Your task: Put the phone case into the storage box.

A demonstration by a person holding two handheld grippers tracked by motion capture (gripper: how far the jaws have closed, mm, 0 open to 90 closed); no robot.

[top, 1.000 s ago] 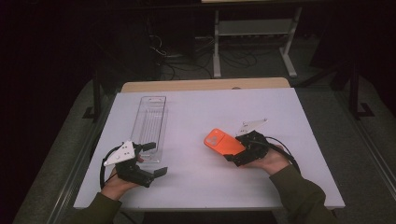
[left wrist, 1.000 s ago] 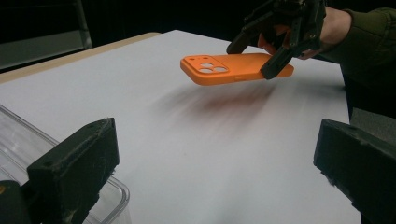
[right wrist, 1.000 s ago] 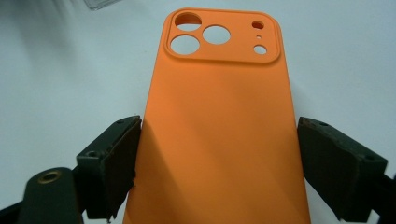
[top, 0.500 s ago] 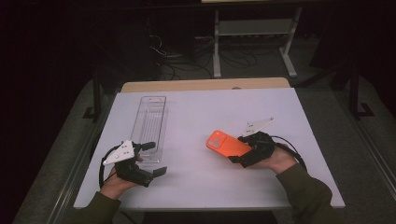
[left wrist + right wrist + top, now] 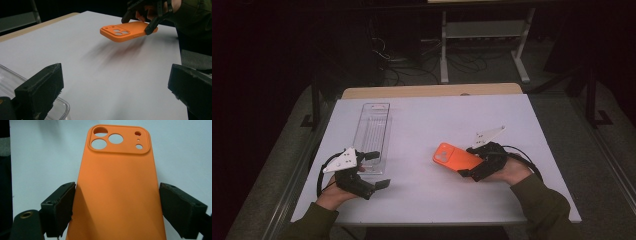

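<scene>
Holding an orange phone case point(image 5: 455, 157) off the table point(image 5: 422, 125) is the step I judge to be in hand, with setting it down somewhere the likely next one. Going from my left: my left claw point(image 5: 374, 170) rests low at the near left edge of the table, its jaws spread wide with nothing between them, as the left gripper view shows. Just beyond and to the left of that claw lies a clear plastic tray point(image 5: 373, 131), long and narrow, one near corner touching or almost touching the upper jaw. My left hand point(image 5: 334, 195) sits wrist-down, pointing the claw rightward across the table.

Off to the right of it, well apart, my right claw point(image 5: 472, 161) pinches the case by its two long edges; in the right gripper view point(image 5: 117, 195) the pads press on both sides, camera holes at the far end. The case hangs tilted above the surface, pointing left toward my other claw. My right hand point(image 5: 512, 170) lies low, forearm angled in from the near right.

If the tray is the goal, the next move calls for carrying the case leftward and lining it up with that narrow length.
</scene>
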